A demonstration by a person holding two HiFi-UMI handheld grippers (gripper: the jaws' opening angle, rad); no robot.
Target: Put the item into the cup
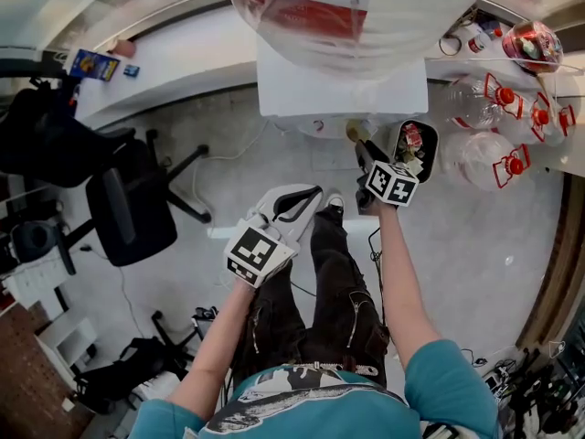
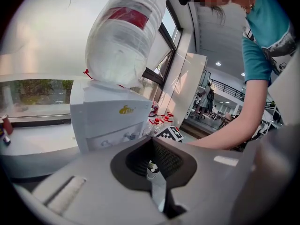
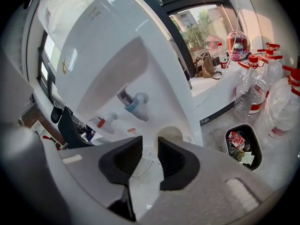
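Jaws of the right hand-held gripper (image 3: 150, 146) stand apart and empty, facing the white plastic water dispenser (image 3: 117, 74). Left hand-held gripper (image 2: 152, 146) has its dark pads closed together.

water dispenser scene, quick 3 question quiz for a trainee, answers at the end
1. True or false: the right gripper has its jaws apart with nothing between them.
2. What colour are the caps on the clear bottles next to the bin? A red, B blue, C green.
3. Fill in: the big bottle sits upside down on top of the ______.
Key: 1 true; 2 A; 3 water dispenser.
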